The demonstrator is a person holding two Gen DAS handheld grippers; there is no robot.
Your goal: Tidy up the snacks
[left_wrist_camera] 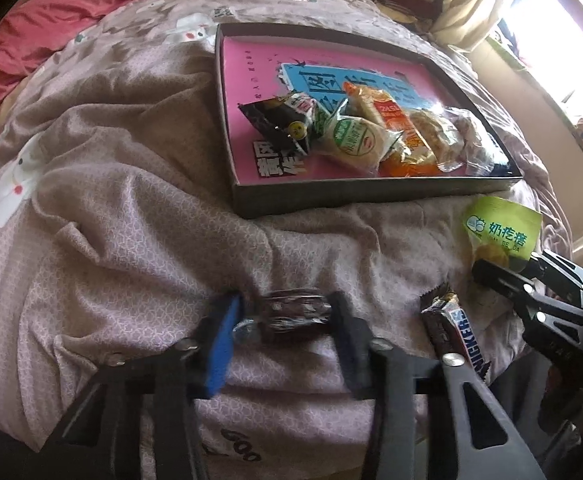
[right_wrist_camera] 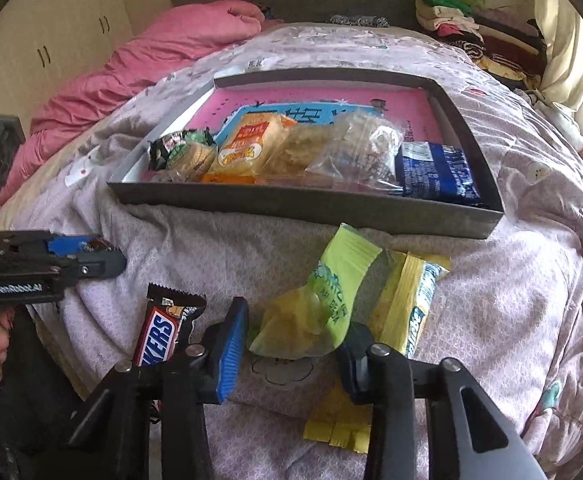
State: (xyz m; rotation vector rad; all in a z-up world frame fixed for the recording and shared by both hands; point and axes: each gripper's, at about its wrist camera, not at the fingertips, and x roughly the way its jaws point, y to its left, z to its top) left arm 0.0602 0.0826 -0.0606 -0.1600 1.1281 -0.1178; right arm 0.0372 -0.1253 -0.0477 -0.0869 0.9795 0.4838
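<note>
The tray [right_wrist_camera: 371,216] is grey outside and pink inside, with a blue picture. The bed cover [left_wrist_camera: 111,240] is pale purple with tiny white shapes. One snack bag [right_wrist_camera: 331,292] is bright green. The candy bar [right_wrist_camera: 159,332] is brown.

Pink quilt [right_wrist_camera: 139,60], folded clothes [right_wrist_camera: 471,24] and wardrobe [right_wrist_camera: 51,20] behind.

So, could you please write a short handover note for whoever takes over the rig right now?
Left gripper: shut on a small dark wrapped snack, low on the bedspread.
Right gripper: shut on the green snack packet.
Done: several packets already lie in the shallow box, including the blue packet and the orange one.
Left: carry both held snacks to the box, then the Snickers bar and the yellow packet, both loose on the bed in front of it.
</note>
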